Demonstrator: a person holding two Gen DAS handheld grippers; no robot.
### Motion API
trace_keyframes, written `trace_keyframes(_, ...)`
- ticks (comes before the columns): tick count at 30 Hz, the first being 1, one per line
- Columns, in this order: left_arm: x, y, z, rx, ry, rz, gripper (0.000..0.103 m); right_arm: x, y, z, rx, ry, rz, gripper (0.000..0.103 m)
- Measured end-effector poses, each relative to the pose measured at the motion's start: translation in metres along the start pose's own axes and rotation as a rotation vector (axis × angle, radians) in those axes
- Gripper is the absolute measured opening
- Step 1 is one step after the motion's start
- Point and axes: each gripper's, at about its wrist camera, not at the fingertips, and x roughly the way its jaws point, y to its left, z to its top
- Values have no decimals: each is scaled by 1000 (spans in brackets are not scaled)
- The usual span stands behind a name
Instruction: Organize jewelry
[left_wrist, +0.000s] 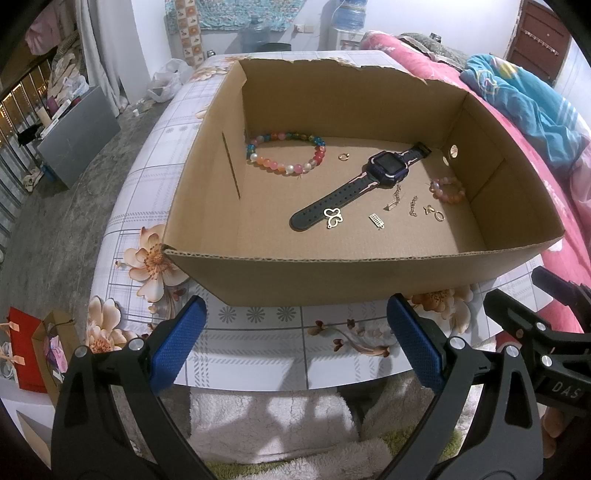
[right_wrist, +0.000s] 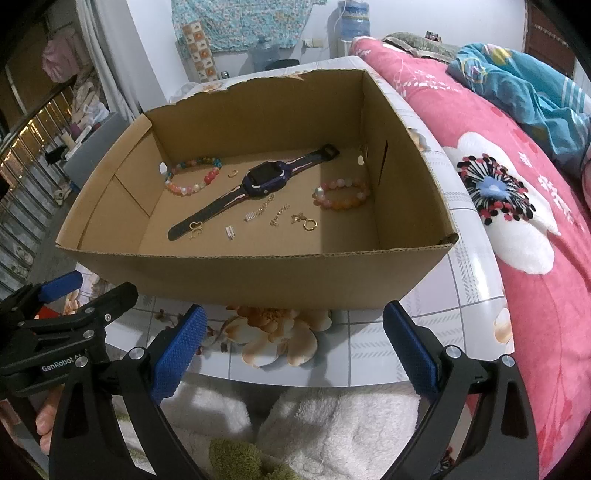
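Note:
An open cardboard box stands on a flowered table. Inside lie a dark watch, a multicoloured bead bracelet, a pink bead bracelet, a butterfly charm, a gold ring and several small gold pieces. My left gripper is open and empty, just in front of the box. My right gripper is open and empty, also in front of the box. Each gripper shows at the edge of the other's view.
A bed with a pink quilt and blue blanket lies right of the table. A white fluffy rug is below the table edge. Red and brown gift bags stand on the floor at the left.

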Motion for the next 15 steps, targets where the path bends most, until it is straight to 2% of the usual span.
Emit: trace_keyframes(15,0,3,0,1,-2,5,95,4,3,-3,5,10,9,94)
